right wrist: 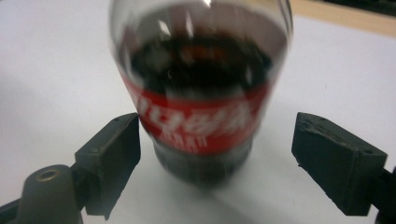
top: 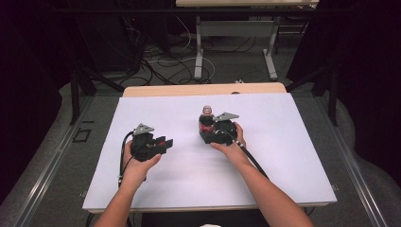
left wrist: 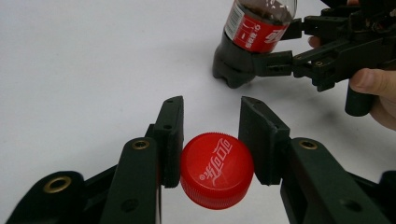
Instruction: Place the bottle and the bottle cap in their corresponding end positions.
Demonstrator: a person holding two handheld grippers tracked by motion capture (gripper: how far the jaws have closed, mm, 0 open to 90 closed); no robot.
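2 claws | left point(left wrist: 210, 140) clamps red cap point(left wrist: 217, 175) | right point(right wrist: 215, 158) loose around cola bottle point(right wrist: 201, 107) (upright) | white table point(top: 165, 184)

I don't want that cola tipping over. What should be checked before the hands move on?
1. Red cap clamped in the left hand-held gripper: ok.
2. Bottle standing on the white table: ok, though it looks slightly tilted.
3. Right hand-held gripper let go of the bottle: ok, a gap shows beside each pad.
4. Bottle mouth uncapped: cannot tell.
5. Spill on the table: ok, none seen.
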